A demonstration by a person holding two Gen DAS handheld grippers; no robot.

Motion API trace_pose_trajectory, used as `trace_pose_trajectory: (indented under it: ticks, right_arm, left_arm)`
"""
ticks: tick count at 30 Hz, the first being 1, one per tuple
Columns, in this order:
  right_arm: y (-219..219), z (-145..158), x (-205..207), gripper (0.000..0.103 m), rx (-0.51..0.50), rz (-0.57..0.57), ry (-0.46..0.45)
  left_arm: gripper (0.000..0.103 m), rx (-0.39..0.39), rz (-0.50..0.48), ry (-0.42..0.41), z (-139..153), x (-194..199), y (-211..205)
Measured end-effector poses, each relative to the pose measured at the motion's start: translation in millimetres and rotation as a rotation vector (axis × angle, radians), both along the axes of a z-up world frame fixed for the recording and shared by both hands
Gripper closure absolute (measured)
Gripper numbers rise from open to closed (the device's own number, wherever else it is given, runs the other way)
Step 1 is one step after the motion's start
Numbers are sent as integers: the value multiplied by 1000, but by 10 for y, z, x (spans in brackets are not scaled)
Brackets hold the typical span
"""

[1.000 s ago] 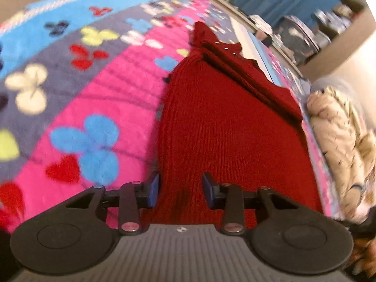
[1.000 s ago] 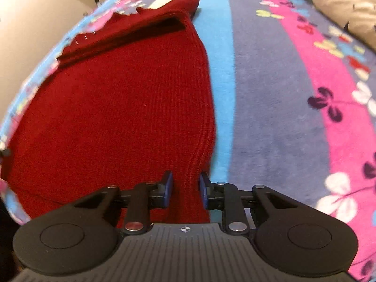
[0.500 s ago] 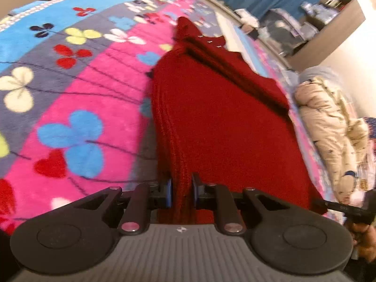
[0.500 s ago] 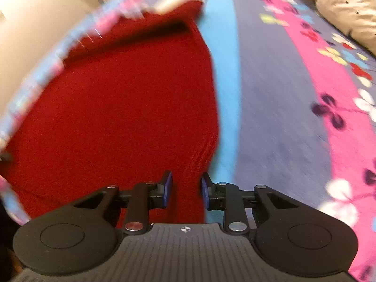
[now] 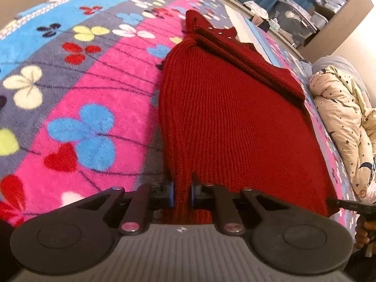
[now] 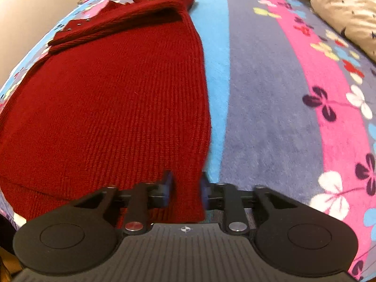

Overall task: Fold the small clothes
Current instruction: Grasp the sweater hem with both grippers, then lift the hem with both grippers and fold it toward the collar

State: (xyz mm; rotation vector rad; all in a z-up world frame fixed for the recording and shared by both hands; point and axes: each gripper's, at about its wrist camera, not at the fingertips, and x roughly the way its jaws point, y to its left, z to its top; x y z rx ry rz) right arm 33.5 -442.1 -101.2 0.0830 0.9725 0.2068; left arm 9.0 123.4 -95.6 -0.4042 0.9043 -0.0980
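Note:
A dark red knitted sweater (image 5: 230,117) lies flat on a flowered fleece blanket (image 5: 94,82), its sleeves folded across the far end. My left gripper (image 5: 182,191) has closed on the near left corner of the hem, and a pinched ridge of knit stands between its pads. In the right wrist view the same sweater (image 6: 112,103) fills the left half. My right gripper (image 6: 185,189) is closing on the near right corner, with the fabric filling the gap between its blurred pads.
A cream star-print quilt (image 5: 340,117) is bunched along the blanket's right side, also seen as the quilt (image 6: 347,7) at the top right. Shelves and storage boxes (image 5: 296,21) stand beyond the bed. Striped blanket (image 6: 270,117) lies bare beside the sweater.
The left jaws went from wide apart to pinching the hem. The right jaws stayed around the sweater's edge and are now blurred in motion. Neither hand shifted much.

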Motion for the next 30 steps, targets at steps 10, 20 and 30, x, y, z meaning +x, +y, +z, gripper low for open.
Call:
trace_pose_trajectory:
  ticks: [10, 20, 30]
  right_arm:
    - [-227, 788, -574, 93, 286, -114, -374]
    - [-577, 1327, -1831, 95, 522, -117, -560]
    - [-934, 1245, -1770, 95, 628, -214, -568]
  left_arm:
    - [94, -64, -105, -240, 630, -245, 47]
    - [95, -209, -210, -403, 1651, -1273, 483]
    - [94, -206, -133, -317, 1622, -720, 513]
